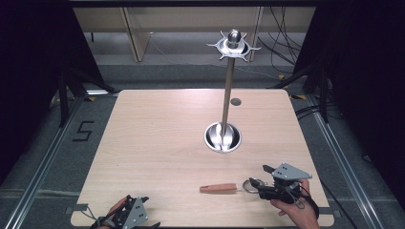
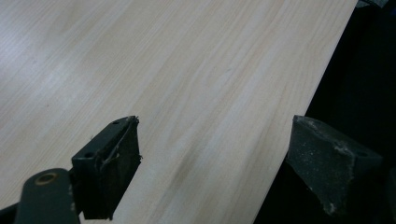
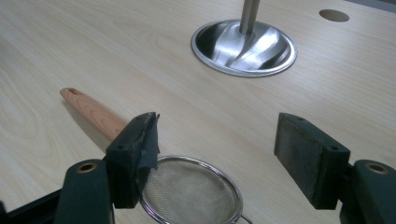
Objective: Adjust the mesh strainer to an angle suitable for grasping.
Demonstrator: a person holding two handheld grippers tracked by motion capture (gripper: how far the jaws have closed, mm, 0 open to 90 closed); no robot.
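Observation:
A small mesh strainer [image 1: 251, 185] with a wooden handle [image 1: 218, 188] lies flat near the table's front edge, handle pointing left. My right gripper [image 1: 261, 180] is open, its jaws spread on either side of the strainer's metal ring. In the right gripper view the mesh bowl [image 3: 189, 193] lies low between the jaws of the right gripper [image 3: 215, 154], and the handle [image 3: 93, 112] runs out past the left jaw. A steel stand [image 1: 229, 90] with a round base [image 1: 222, 137] and a crown of hooks [image 1: 234, 44] rises at the table's middle. My left gripper [image 1: 150, 212] is open at the front left, holding nothing.
The pale wooden table [image 1: 153, 133] has a small round hole [image 1: 235, 101] behind the stand. In the left gripper view the left gripper [image 2: 215, 158] straddles the table's edge [image 2: 299, 107], dark floor beyond. Cables and metal rails lie on the floor around the table.

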